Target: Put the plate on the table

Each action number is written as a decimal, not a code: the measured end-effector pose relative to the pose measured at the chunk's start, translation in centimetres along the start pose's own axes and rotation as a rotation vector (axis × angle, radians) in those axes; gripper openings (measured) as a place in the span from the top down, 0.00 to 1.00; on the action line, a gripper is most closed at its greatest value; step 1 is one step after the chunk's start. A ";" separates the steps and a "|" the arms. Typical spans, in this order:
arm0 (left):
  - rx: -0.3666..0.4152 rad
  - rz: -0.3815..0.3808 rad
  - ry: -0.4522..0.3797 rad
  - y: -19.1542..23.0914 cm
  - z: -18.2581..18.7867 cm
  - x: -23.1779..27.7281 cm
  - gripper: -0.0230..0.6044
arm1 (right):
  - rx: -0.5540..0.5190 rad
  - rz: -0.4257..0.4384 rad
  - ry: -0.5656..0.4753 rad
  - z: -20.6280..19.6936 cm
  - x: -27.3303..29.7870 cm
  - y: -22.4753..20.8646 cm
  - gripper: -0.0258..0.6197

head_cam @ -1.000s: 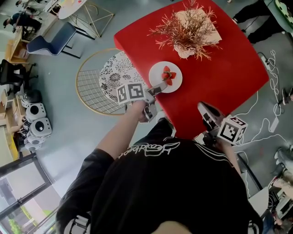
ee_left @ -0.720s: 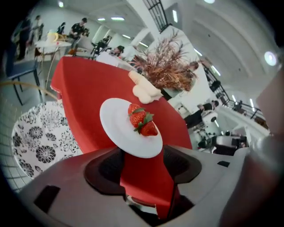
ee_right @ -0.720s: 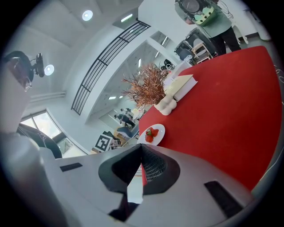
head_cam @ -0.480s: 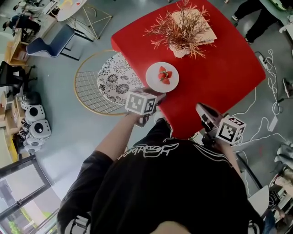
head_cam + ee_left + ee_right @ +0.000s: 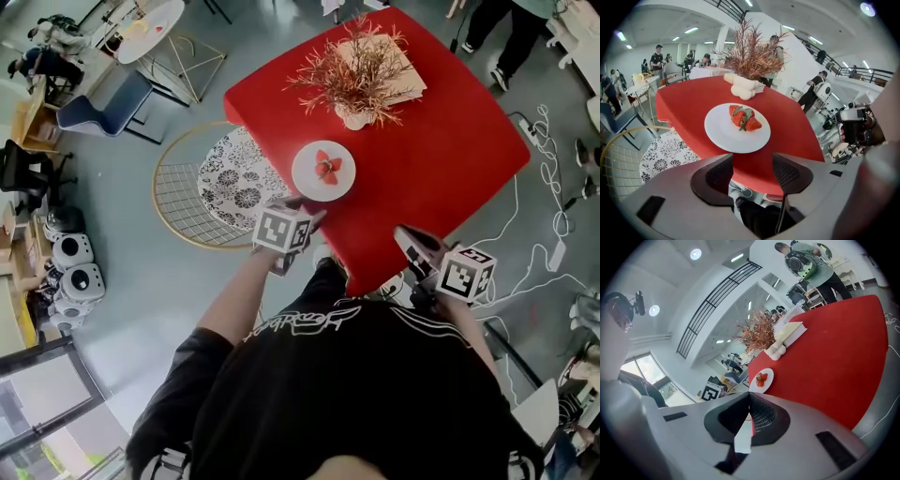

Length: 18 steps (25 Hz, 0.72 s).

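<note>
Seeing plate point(image 5: 307, 180) with strawberries point(image 5: 327, 167) resting on red table point(image 5: 450, 141), just beside dried plant point(image 5: 361, 66); we judge it stiff, breakable, slippery, best held at rim; left gripper point(image 5: 753, 159) jaws apart, empty; right gripper point(image 5: 749, 397) closed, empty

table point(image 5: 441, 141) red | plate point(image 5: 305, 176) white | strawberries point(image 5: 327, 167) red | mat point(image 5: 234, 173) seemingly black-white floral

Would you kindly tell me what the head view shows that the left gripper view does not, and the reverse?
Only the head view: the person's black shirt and the square-marked cube. Only the left gripper view: the left gripper, jaws apart, nothing between them. Both: the white plate of strawberries on the red table, and the dried plant.
</note>
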<state>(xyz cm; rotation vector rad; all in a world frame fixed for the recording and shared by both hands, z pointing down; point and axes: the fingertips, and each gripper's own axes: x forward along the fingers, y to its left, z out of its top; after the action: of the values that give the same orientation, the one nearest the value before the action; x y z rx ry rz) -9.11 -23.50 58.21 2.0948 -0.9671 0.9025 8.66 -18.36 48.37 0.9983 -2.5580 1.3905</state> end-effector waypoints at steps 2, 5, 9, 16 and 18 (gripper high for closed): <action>-0.003 0.005 -0.015 -0.3 -0.2 -0.7 0.54 | -0.010 0.005 -0.001 0.0 -0.4 0.5 0.95; -0.013 -0.007 -0.056 -1.5 -0.1 -2.2 0.54 | -0.031 0.011 -0.009 0.0 -1.1 1.4 0.95; -0.072 -0.079 -0.183 -5.2 1.5 -5.8 0.55 | -0.117 0.073 -0.039 0.9 -2.4 4.2 0.95; -0.197 -0.308 -0.507 -14.3 4.9 -15.6 0.77 | -0.250 0.198 -0.064 1.6 -5.3 8.5 0.95; -0.199 -0.337 -0.564 -16.7 4.6 -18.0 0.89 | -0.280 0.224 -0.063 1.4 -6.2 10.0 0.95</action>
<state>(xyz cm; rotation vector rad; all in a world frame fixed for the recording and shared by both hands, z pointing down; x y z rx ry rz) -2.90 -11.88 37.01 2.2828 -0.8830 0.0350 8.18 -12.46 38.10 0.7421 -2.8803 1.0104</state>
